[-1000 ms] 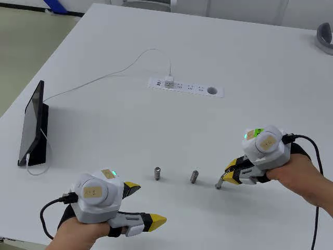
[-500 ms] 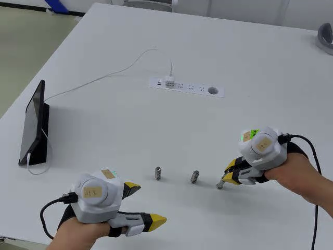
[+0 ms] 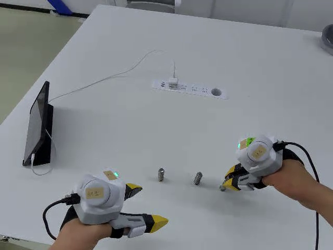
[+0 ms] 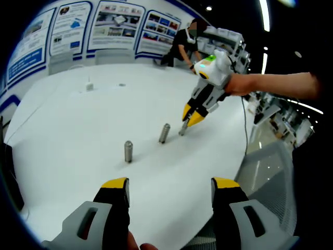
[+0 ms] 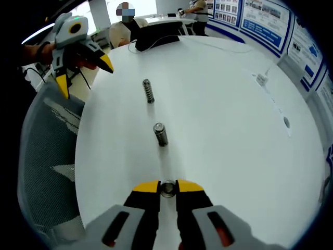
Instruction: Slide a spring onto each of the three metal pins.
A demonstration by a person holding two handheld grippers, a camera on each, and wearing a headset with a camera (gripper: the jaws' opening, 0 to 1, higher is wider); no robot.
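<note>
Lower now, the right gripper point(image 3: 227, 185) pinches the third pin point(image 5: 167, 188) upright on the surface point(image 3: 156, 120), beside the middle pin point(image 3: 198, 178) and the end pin point(image 3: 161, 174), both apparently wearing springs. The left gripper point(image 3: 150, 204) hovers spread. Small, light, slick steel, probably best held low on the shank. The jaws hide whether its spring is seated.

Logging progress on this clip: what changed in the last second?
The right hand-held gripper sank slightly lower toward the third pin, jaws staying shut on it. The left hand-held gripper stayed open and idle; the other two pins did not move. The slight overall shift is the camera's.
</note>
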